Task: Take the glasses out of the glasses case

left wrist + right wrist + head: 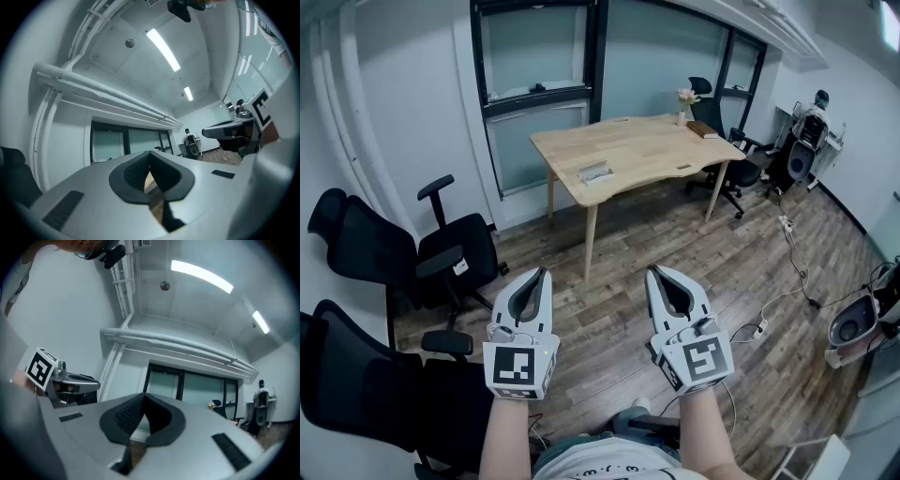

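Nothing of the task looks done yet. The wooden table stands well apart from the person, at twelve o'clock across the plank floor. The small pale thing on the table's near part is probably the glasses case, though it is too small to tell whether it is closed or whether glasses lie inside. Walking up, opening it and lifting the glasses out all remain. Both forearms reach forward side by side, the left gripper at seven o'clock in the head view and the right gripper at five. Each points slightly above level toward the table. Both pairs of jaws are pressed together with nothing between them.
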`<control>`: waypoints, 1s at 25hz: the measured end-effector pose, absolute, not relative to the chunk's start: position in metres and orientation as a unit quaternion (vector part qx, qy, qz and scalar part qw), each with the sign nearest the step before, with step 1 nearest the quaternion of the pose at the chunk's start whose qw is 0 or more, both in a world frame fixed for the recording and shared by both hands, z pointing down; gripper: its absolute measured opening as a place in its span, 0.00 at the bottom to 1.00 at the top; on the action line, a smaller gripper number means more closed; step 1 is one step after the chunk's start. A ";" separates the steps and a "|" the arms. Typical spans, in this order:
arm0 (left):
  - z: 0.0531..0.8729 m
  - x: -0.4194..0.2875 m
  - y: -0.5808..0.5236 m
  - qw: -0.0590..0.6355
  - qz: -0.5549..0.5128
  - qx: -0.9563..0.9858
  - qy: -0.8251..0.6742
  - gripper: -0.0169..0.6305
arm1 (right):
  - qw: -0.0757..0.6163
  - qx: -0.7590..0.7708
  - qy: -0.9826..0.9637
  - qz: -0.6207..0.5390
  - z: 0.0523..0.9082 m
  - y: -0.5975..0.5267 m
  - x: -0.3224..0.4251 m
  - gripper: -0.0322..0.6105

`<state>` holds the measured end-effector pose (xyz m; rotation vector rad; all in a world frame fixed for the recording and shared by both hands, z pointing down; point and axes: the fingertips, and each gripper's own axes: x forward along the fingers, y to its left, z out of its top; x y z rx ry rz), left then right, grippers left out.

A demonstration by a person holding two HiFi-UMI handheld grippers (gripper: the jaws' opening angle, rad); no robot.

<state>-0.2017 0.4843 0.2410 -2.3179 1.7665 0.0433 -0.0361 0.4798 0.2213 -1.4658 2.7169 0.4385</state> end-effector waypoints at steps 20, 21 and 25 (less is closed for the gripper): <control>0.281 -0.221 0.374 0.078 0.011 -0.763 0.641 0.05 | 0.024 -0.464 0.879 0.106 0.253 0.365 -0.022 0.07; 0.281 -0.216 0.355 0.078 0.009 -0.763 0.642 0.05 | 0.026 -0.466 0.878 0.103 0.254 0.344 -0.015 0.07; 0.273 -0.194 0.276 0.082 0.009 -0.758 0.647 0.05 | 0.030 -0.465 0.879 0.103 0.250 0.259 0.009 0.07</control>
